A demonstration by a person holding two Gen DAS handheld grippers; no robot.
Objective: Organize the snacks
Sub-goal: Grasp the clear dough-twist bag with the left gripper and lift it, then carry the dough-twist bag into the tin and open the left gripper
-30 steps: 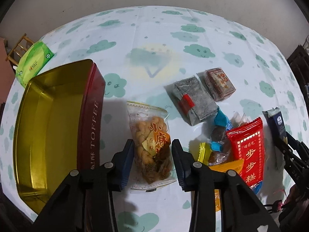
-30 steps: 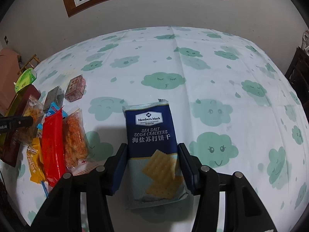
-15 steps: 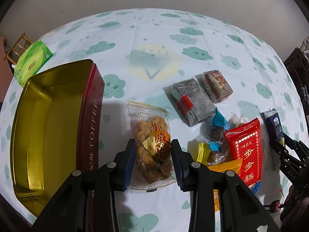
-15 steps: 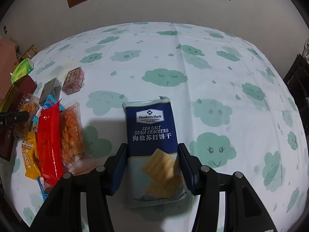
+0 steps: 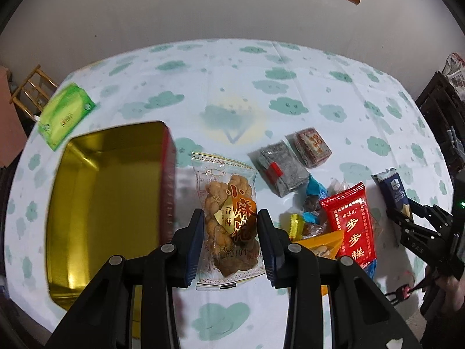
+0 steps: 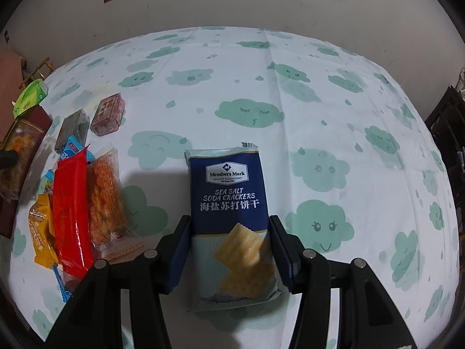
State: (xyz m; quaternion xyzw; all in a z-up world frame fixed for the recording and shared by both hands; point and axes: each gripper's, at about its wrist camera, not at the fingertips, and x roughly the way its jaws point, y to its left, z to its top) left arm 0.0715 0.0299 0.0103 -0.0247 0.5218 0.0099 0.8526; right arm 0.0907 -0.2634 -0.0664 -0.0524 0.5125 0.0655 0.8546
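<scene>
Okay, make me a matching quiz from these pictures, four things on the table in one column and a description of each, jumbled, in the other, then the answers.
Things:
1. toffee tin
2. soda cracker pack
3. fried twist snack bag
4. tissue pack

Descriptions:
A. green, at the far left edge of the table
B. between the left tool's fingers
C. open, gold inside, nothing in it
D. navy blue, between the right tool's fingers

Pairs: 1-C, 2-D, 3-B, 4-A

The left gripper (image 5: 229,232) grips a fried-twist snack bag (image 5: 228,203). The right gripper (image 6: 231,245) clamps a soda cracker packet (image 6: 232,218), low over the table.
</scene>
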